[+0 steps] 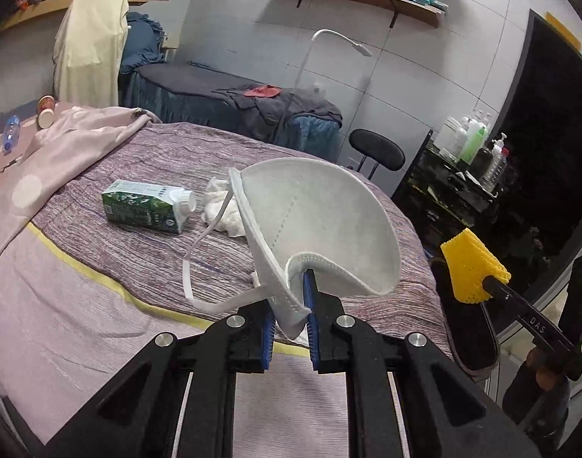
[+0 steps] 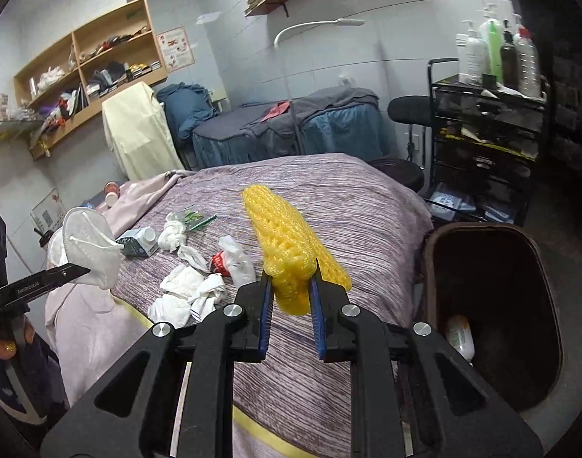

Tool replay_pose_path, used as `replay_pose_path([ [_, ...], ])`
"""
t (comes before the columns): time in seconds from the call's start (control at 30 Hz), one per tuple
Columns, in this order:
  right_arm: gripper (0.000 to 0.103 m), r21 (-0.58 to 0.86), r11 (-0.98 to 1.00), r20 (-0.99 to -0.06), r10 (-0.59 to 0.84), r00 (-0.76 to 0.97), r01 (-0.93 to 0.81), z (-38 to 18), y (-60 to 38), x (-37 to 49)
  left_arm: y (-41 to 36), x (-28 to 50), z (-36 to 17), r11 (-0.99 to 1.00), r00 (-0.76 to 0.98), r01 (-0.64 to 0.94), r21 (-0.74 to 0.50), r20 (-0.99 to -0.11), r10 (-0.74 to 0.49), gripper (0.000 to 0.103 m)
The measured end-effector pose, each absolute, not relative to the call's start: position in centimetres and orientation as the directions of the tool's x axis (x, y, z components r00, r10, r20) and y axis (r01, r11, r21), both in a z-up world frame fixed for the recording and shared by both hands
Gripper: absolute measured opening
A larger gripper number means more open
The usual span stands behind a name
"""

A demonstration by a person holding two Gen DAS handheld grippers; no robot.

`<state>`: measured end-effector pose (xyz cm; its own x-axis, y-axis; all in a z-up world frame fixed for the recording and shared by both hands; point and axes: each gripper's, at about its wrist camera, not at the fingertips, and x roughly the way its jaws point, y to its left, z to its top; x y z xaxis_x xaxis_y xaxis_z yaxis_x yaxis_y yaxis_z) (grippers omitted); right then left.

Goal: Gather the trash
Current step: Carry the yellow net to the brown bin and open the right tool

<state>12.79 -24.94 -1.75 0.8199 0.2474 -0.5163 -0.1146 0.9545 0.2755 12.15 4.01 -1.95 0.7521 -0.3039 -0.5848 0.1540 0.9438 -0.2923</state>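
Left gripper: blue ribbed pads clamped on a white face mask, a stiff folded cup of fibrous cloth, elastic loop dangling to its left.
Right gripper: pads closed on a yellow foam net sleeve, spongy, lattice-textured, projecting forward.
Ahead, left of it: milk carton, crumpled tissues on the striped purple bedcover.
Right of it: dark oval bin.
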Motion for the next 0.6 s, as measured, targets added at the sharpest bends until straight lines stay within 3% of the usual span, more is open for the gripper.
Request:
replay_pose_path([
  [0.6, 0.018, 0.324, 0.939, -0.533, 0.076, 0.843, 0.119, -4.0, -34.6, 8.1, -8.0, 11.5, -1.8, 0.866, 0.649, 0.422, -0.269, -0.577, -0.495, 0.014],
])
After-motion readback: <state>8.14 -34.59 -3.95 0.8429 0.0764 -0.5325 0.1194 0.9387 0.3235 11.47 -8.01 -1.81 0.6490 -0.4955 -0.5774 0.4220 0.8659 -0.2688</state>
